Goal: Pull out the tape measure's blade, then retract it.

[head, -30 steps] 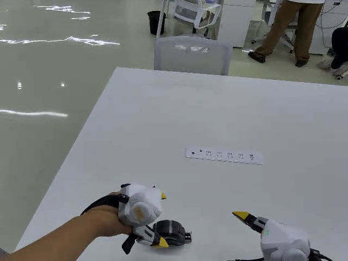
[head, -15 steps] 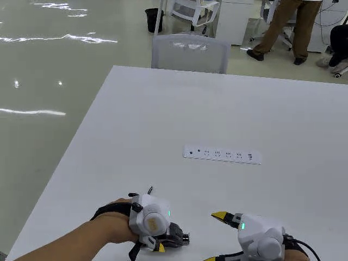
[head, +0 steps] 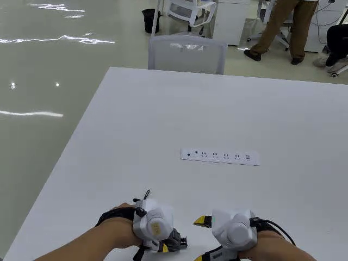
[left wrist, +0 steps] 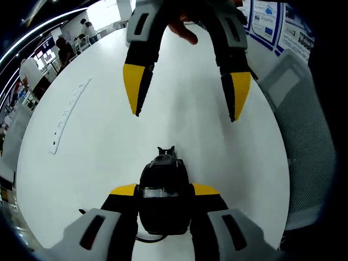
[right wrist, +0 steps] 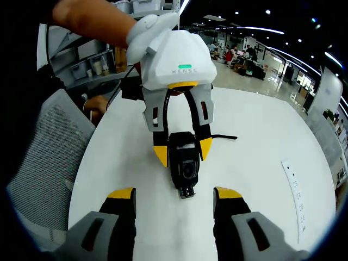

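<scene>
Nearest us, low in the head view, we hold both grippers side by side over the near edge of the white table (head: 163,119). The left gripper (left wrist: 165,189) is at 7 o'clock and the right gripper (right wrist: 174,193) at 5 o'clock.

The left gripper's jaws are closed onto the black tape measure (left wrist: 163,190), one yellow tip pressed against each flank of its case. In the left gripper view the case sits upright between them, with the blade's end hook pointing to 12 o'clock, toward the other tool.

The right gripper's jaws stand wide apart with nothing between them. In its own view the tape measure faces it from 12 o'clock, the hook near the mouth of the open jaws but untouched by either. We see no blade drawn out beyond the hook.

Farther up the table, at 12 o'clock from the grippers, a white power strip (head: 219,156) lies flat, well apart from the tools. Beyond the far edge at 12 o'clock stands a grey chair (head: 187,54). Past it, at 11 o'clock, is a dark bin (head: 149,20), and at 1 o'clock a person (head: 283,22) stands on the glossy floor.
</scene>
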The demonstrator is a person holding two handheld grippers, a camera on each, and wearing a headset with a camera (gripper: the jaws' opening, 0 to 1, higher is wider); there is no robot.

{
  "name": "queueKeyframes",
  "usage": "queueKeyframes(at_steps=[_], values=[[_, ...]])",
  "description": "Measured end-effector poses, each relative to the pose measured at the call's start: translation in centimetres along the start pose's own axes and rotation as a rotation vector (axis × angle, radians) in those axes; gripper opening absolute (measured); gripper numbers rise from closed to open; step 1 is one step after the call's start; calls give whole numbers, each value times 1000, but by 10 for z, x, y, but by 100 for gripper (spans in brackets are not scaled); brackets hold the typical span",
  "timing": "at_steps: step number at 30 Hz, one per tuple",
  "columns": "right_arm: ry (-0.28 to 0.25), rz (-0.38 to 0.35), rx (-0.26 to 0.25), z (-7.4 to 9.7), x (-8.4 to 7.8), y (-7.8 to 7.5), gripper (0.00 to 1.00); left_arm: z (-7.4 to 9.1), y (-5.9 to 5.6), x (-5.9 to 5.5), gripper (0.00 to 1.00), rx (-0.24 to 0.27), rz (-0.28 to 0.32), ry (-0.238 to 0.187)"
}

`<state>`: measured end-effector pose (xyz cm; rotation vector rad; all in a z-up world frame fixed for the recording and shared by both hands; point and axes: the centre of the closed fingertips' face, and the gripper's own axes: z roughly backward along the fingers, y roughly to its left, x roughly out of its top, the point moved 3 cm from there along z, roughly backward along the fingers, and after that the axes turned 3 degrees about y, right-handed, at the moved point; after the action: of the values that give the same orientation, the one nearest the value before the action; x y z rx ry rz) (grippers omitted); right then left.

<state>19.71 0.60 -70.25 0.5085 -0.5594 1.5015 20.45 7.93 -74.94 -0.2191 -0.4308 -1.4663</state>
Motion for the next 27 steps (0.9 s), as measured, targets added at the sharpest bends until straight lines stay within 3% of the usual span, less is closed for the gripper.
queueKeyframes(at_steps=[5,8,9,11,15,19,27], values=[[15,13,31,-13,1,0,52,0,3,-3,30,8,10,-38],[50,20,48,-24,-6,-3,50,-2,0,-3,30,-18,-78,-24],[59,22,57,-26,-8,-3,47,-2,-1,-3,30,-22,-83,-22],[70,16,83,-27,-6,1,43,-2,-1,-3,30,-29,-80,-27],[87,8,70,-37,-11,-4,39,-5,4,-3,30,-24,-30,-24],[94,-3,67,-48,-13,-8,36,-3,3,-3,30,-26,-34,-21],[168,11,82,-65,-23,-4,31,0,1,-1,30,-23,-39,-24]])
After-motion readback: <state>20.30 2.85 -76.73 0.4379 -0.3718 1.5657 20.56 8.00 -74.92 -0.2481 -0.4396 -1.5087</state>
